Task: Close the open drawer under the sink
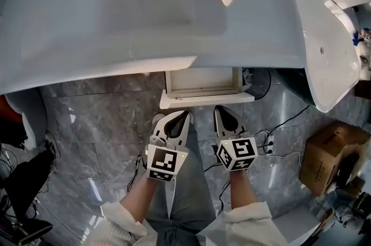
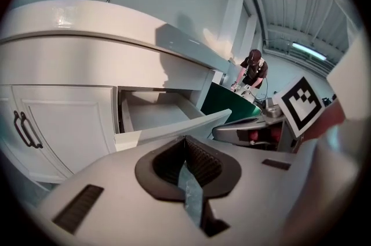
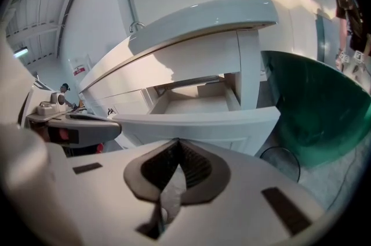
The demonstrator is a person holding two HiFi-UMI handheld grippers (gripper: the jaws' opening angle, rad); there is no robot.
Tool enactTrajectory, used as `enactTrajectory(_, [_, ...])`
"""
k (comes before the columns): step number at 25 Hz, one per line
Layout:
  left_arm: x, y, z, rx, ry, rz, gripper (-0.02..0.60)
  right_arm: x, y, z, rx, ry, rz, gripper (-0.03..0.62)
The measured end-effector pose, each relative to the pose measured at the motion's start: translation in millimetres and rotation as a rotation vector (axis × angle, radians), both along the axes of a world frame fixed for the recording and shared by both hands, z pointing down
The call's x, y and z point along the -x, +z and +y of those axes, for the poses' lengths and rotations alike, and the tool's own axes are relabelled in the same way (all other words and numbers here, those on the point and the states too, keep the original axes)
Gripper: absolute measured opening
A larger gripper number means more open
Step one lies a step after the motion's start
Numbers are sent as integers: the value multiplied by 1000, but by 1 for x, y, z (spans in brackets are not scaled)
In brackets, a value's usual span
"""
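Note:
The white drawer (image 1: 203, 83) stands pulled out from under the big white sink (image 1: 116, 18), its front panel (image 1: 207, 100) toward me and nothing visible inside. Just short of that panel, both grippers are held side by side and point at it. My left gripper (image 1: 184, 116) is shut with nothing in it, near the panel's left half. My right gripper (image 1: 220, 111) is shut and empty too, near the panel's middle. The left gripper view has the drawer (image 2: 165, 117) ahead of the left gripper (image 2: 186, 141). In the right gripper view the drawer front (image 3: 191, 120) lies close beyond the right gripper (image 3: 177, 145).
A second white basin (image 1: 324, 47) leans at the right, dark green underneath (image 3: 313, 100). A cardboard box (image 1: 330, 155) and cables (image 1: 272, 134) lie on the grey marble floor. A cabinet door with dark handles (image 2: 23, 129) is left of the drawer. A person (image 2: 253, 68) stands far off.

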State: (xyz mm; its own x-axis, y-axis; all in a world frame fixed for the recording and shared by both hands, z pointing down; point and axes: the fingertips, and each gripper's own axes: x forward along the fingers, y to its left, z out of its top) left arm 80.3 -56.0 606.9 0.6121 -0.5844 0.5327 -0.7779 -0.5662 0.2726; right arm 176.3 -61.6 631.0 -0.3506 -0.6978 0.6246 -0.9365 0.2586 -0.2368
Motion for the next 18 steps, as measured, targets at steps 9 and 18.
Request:
enactTrajectory(9, [0,12,-7,-5,-49,-35,17,0,7,-6,-46,-59,22,9])
enactTrajectory(18, [-1,15,-12,-14,-71,-51,15,-3,5,-11,-74,-57,33,9])
